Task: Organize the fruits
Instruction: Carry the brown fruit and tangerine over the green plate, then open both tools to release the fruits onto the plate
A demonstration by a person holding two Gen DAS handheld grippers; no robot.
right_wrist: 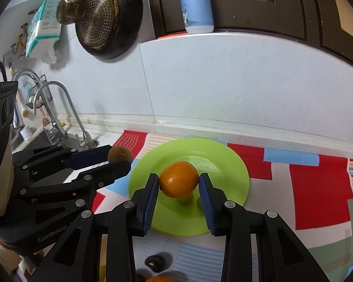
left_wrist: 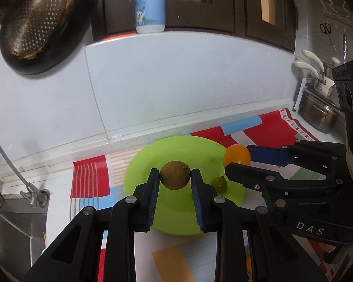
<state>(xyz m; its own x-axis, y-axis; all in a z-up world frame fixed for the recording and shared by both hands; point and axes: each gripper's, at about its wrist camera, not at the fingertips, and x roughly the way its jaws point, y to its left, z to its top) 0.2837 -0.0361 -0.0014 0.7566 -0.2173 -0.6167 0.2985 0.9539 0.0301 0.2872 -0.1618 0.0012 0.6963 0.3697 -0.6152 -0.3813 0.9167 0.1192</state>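
Observation:
My left gripper (left_wrist: pixel 174 176) is shut on a round brown fruit (left_wrist: pixel 174 175), holding it above the green plate (left_wrist: pixel 143 164). In the right wrist view the same brown fruit (right_wrist: pixel 120 154) shows between the left gripper's fingers at the plate's left edge. My right gripper (right_wrist: pixel 178 182) is shut on an orange (right_wrist: pixel 178 178) over the green plate (right_wrist: pixel 223 159). The orange (left_wrist: pixel 237 155) also appears at the plate's right edge in the left wrist view. A small green fruit (left_wrist: pixel 218 183) lies on the plate, and small green fruits (right_wrist: pixel 185 197) peek from under the orange.
A colourful mat (right_wrist: pixel 317 188) covers the counter under the plate. A sink with taps (right_wrist: pixel 54 108) is to the left, a steel pot (left_wrist: pixel 317 115) to the right. A black pan with a strainer (left_wrist: pixel 35 23) hangs on the tiled wall. Another orange (right_wrist: pixel 158 278) lies near the front edge.

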